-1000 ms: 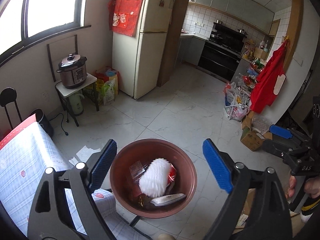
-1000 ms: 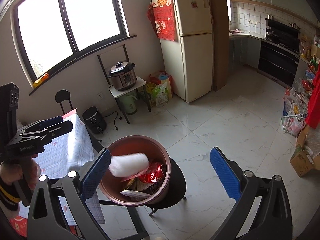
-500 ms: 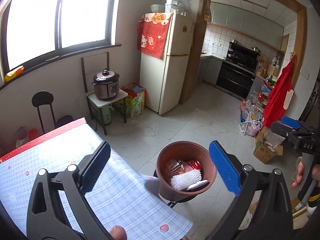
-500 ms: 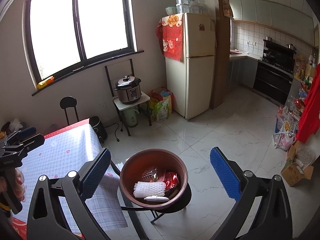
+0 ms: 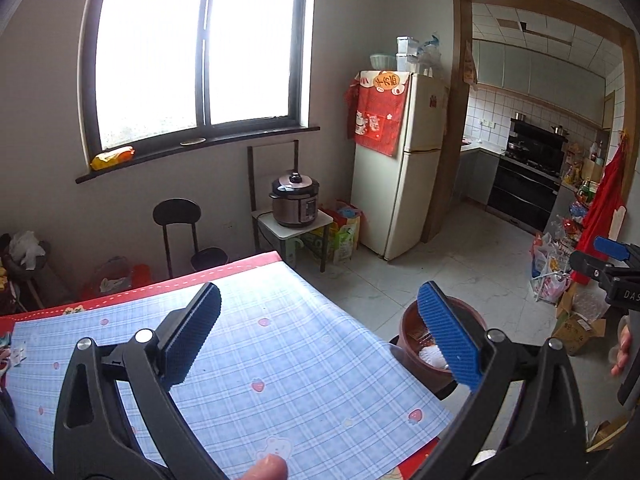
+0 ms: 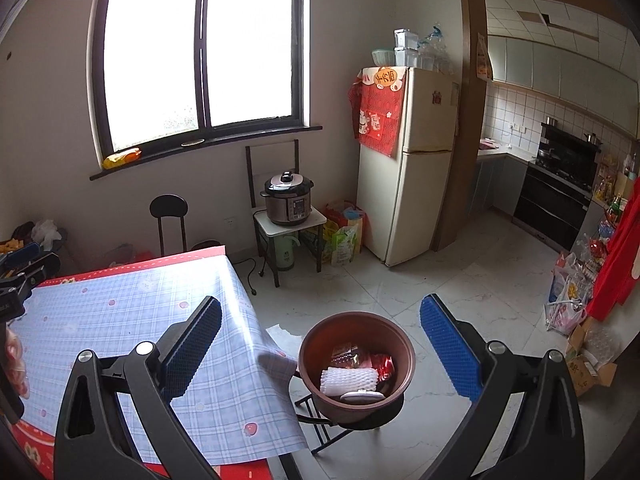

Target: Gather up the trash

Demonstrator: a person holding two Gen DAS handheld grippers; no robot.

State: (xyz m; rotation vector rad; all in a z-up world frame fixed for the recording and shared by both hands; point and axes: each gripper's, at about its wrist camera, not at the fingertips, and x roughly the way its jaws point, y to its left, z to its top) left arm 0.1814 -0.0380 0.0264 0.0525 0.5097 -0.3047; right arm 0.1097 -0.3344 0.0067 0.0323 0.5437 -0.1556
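Note:
A brown round bin stands on a black stool beside the table's right edge. It holds a white foam net sleeve, red wrappers and a flat white piece. In the left wrist view the bin shows partly behind the right finger. My left gripper is open and empty above the blue checked tablecloth. My right gripper is open and empty, above and in front of the bin. Each gripper shows at the edge of the other's view.
The tablecloth hangs over the table edge next to the bin. A black stool, a pressure cooker on a small stand, a fridge and bags on the tiled floor stand farther off.
Both grippers have pulled back and up from the bin. The left one has swung left over the table. The foam sleeve now lies in the bin.

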